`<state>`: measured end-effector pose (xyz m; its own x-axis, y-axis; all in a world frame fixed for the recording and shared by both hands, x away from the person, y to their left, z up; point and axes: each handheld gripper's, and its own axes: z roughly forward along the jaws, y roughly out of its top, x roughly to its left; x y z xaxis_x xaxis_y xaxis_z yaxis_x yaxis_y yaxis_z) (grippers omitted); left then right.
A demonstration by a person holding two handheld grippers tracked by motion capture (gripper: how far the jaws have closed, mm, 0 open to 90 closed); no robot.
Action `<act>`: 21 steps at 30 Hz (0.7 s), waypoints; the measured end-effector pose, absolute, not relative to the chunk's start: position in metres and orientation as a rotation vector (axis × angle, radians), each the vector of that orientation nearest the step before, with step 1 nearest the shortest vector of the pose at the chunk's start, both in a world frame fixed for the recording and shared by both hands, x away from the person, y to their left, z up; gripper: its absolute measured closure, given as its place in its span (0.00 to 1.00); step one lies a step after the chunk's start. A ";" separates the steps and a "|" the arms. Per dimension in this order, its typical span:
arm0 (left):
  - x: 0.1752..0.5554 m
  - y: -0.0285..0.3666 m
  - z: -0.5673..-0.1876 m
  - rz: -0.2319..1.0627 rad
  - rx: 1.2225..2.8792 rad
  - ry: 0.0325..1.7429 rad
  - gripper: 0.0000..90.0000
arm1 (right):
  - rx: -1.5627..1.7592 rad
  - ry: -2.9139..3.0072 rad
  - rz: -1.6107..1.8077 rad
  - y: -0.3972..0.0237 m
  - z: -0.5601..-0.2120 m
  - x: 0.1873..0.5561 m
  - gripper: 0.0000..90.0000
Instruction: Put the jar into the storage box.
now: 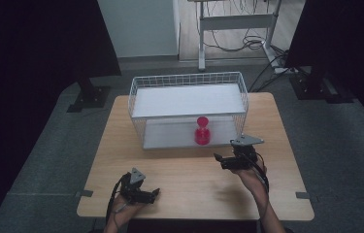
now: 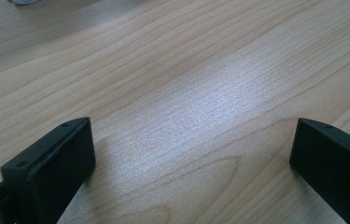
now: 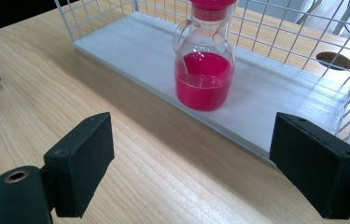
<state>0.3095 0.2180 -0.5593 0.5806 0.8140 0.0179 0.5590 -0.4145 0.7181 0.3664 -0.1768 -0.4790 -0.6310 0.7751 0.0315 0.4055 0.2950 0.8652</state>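
Pitcher: we saw the pitcher point(image 1: 202, 131) standing upright on the lower white shelf point(image 1: 170, 137) of the wire basket point(image 1: 187, 81), near its open front edge; red liquid filled its lower part, a red lid capped it.
Bearing: from our right gripper point(image 1: 222, 160) it lay ahead and slightly up-table; its long axis ran vertical; its handle point(image 3: 180, 39) faced left in the right gripper view.
Nearer hand: the right; the left gripper point(image 1: 153, 194) sat well apart, near the table's point(image 1: 179, 165) front edge.
Right claw: spread wide, nothing between the jaws; held roughly level, aimed toward the shelf.
Left claw: spread over bare wood, holding nothing; low, hand resting.
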 end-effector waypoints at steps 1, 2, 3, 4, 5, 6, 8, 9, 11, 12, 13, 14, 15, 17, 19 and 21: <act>0.309 0.218 -0.559 0.483 2.132 1.088 0.00 | 1.057 2.175 1.274 -0.177 -0.479 0.366 0.14; 0.309 0.218 -0.559 0.483 2.132 1.088 0.00 | 1.055 2.175 1.271 -0.178 -0.480 0.365 0.14; 0.309 0.218 -0.559 0.483 2.131 1.088 0.00 | 1.056 2.175 1.269 -0.178 -0.481 0.364 0.14; 0.309 0.218 -0.559 0.484 2.132 1.088 0.00 | 1.056 2.175 1.269 -0.179 -0.481 0.363 0.14; 0.309 0.218 -0.559 0.484 2.132 1.088 0.00 | 1.058 2.174 1.268 -0.179 -0.482 0.362 0.14; 0.309 0.218 -0.559 0.484 2.132 1.088 0.00 | 1.057 2.175 1.266 -0.180 -0.482 0.361 0.14; 0.309 0.218 -0.559 0.483 2.132 1.088 0.00 | 1.060 2.171 1.265 -0.182 -0.482 0.359 0.14; 0.309 0.218 -0.559 0.484 2.132 1.088 0.00 | 1.058 2.170 1.264 -0.183 -0.482 0.358 0.14; 0.309 0.218 -0.559 0.484 2.132 1.089 0.00 | 1.058 2.163 1.267 -0.184 -0.482 0.355 0.14; 0.309 0.218 -0.559 0.484 2.132 1.089 0.00 | 1.058 2.161 1.268 -0.185 -0.482 0.354 0.14; 0.309 0.218 -0.559 0.484 2.132 1.089 0.00 | 1.059 2.158 1.269 -0.186 -0.482 0.353 0.14; 0.309 0.218 -0.559 0.484 2.133 1.088 0.00 | 1.059 2.156 1.269 -0.187 -0.482 0.352 0.14; 0.309 0.218 -0.559 0.484 2.134 1.088 0.00 | 1.058 2.153 1.271 -0.188 -0.482 0.350 0.14; 0.309 0.218 -0.559 0.484 2.134 1.088 0.00 | 1.059 2.148 1.273 -0.190 -0.482 0.348 0.14; 0.309 0.218 -0.559 0.484 2.134 1.088 0.00 | 1.060 2.145 1.273 -0.192 -0.481 0.345 0.14; 0.309 0.218 -0.559 0.484 2.133 1.088 0.00 | 1.062 2.141 1.276 -0.193 -0.481 0.343 0.14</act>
